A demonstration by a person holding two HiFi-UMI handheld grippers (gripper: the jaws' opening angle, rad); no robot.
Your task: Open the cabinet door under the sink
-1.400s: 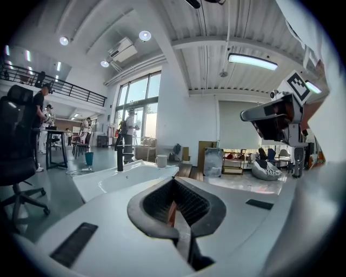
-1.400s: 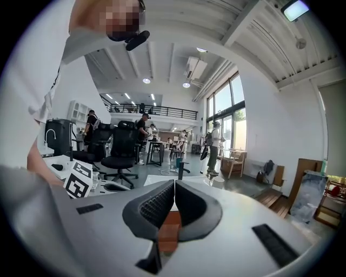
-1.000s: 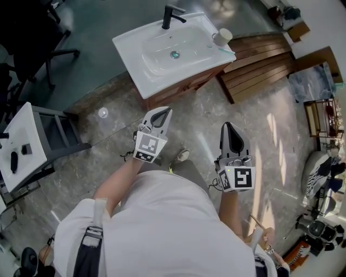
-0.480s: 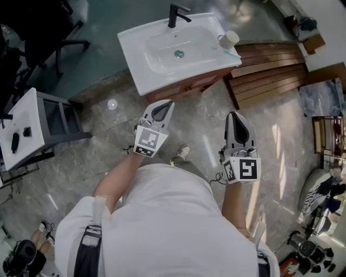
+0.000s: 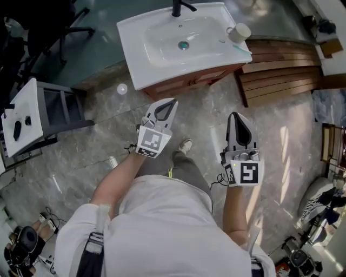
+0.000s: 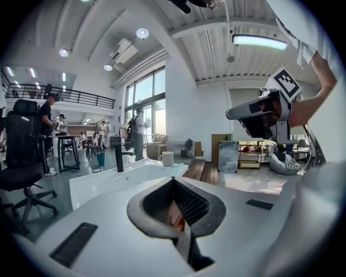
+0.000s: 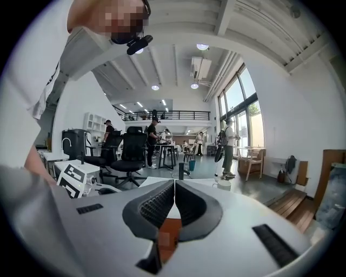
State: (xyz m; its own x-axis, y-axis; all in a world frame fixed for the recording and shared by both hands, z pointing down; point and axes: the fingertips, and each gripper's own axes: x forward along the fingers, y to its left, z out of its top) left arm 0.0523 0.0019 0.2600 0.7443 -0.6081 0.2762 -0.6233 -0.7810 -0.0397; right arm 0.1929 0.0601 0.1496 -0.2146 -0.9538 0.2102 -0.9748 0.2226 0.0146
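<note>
Cabinet door [image 5: 189, 83] stands ahead of left gripper [image 5: 171, 101], right gripper [image 5: 236, 115], untouched.

grey veined stone floor [image 5: 286, 135] meets smooth teal flooring [image 5: 97, 48] further off. a slatted wooden platform [image 5: 281, 76] lies on the right and a white-topped grey stand [image 5: 59, 111] on the left. tall windows [image 6: 146, 103] brighten white walls. round ceiling lights [image 6: 142, 33] glow above a railed mezzanine [image 7: 162, 114] and black office chairs [image 7: 131, 152].

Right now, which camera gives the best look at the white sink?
The head view: the whole sink shows from above, drain and black tap included. The left gripper view catches only its near edge, side-on; the right gripper view shows a white sliver beyond its fingers.
</note>
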